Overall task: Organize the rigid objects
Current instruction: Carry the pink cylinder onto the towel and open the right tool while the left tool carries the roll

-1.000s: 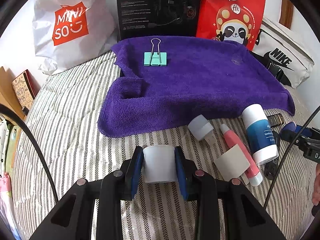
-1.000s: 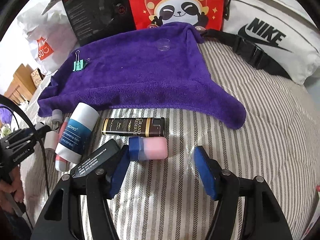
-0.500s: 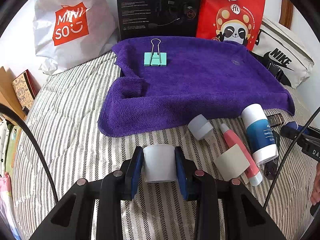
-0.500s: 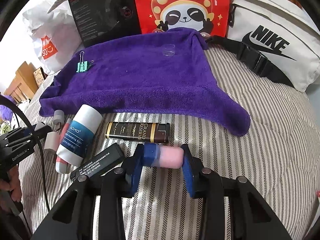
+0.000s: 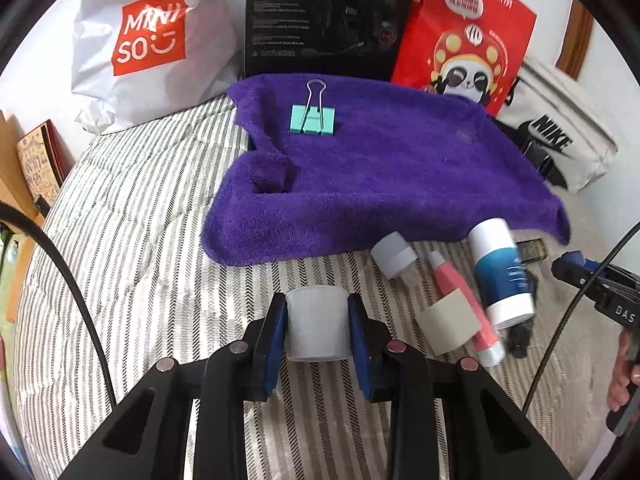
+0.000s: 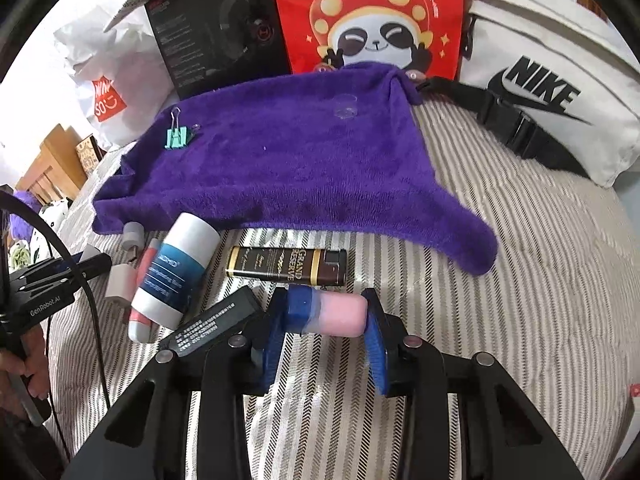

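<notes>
My left gripper (image 5: 317,330) is shut on a small white cup (image 5: 316,328) above the striped bedding. My right gripper (image 6: 326,314) is shut on a pink capsule with a blue cap (image 6: 328,310), held sideways between the pads. A purple towel (image 5: 380,168) lies ahead, also in the right wrist view (image 6: 280,168); a teal binder clip (image 5: 313,118) and a clear lid (image 6: 346,106) lie on it. A blue-and-white bottle (image 6: 176,268), a brown lighter (image 6: 286,266), a dark flat box (image 6: 216,322), a pink tube (image 5: 464,300) and a grey cap (image 5: 394,254) lie by the towel's near edge.
A white Miniso bag (image 5: 148,36), a black box (image 5: 324,16), a red panda bag (image 5: 464,40) and a white Nike bag (image 6: 548,92) stand behind the towel. The left gripper's body (image 6: 44,284) shows at the right wrist view's left edge.
My right gripper closed on the pink capsule, which lay between open jaws a second ago, and has lifted slightly. My left gripper keeps the white cup and has shifted slightly.
</notes>
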Motion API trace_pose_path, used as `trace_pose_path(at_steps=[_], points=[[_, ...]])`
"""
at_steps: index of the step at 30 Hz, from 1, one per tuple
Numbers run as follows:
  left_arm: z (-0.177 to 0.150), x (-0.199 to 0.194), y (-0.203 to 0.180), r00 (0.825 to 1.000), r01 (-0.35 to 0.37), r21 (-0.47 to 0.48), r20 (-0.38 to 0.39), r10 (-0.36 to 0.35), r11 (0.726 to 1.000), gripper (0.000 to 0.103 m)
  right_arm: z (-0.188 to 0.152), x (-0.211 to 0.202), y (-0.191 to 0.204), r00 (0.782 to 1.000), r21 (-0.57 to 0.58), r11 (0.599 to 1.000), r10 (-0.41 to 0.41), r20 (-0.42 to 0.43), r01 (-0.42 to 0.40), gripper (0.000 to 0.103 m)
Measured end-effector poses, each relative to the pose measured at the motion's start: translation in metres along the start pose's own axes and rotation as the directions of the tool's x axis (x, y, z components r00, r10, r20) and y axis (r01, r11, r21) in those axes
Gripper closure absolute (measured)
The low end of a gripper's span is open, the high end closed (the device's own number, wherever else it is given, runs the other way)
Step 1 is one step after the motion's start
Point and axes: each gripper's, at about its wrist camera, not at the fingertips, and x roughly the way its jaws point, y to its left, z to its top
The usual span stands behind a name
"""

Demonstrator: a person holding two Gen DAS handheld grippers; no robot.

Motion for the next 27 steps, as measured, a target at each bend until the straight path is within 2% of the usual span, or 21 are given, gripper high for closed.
trace_pose_path(at_steps=[5, 8, 13, 20, 27], points=[[0.003, -0.014, 0.007, 1.000, -0.003, -0.013, 0.018, 0.003, 1.000, 0.075, 0.007, -0.013, 0.001, 1.000, -0.008, 1.000, 0.012, 0.019, -0.012, 0.066], [0.005, -0.021, 0.012, 0.999, 0.023, -0.030, 0.029, -0.023, 0.999, 0.075, 0.014, -0.020, 0.002, 0.999, -0.010, 0.999, 0.039, 0.035, -0.039, 0.066], [0.012, -0.031, 0.018, 0.998, 0.029, -0.034, 0.050, -0.027, 0.999, 0.075, 0.030, -0.028, 0.004, 0.997, -0.031, 0.999, 0.035, 0.068, -0.033, 0.066], [0.035, -0.042, 0.028, 0.997, 0.037, -0.038, 0.074, -0.034, 0.999, 0.075, 0.069, -0.043, 0.008, 0.991, -0.069, 0.997, 0.050, 0.128, -0.042, 0.066], [0.072, -0.044, 0.032, 0.994, 0.053, -0.048, 0.102, -0.048, 0.997, 0.075, 0.115, -0.052, 0.010, 0.983, -0.103, 0.994, 0.064, 0.172, -0.047, 0.066]])
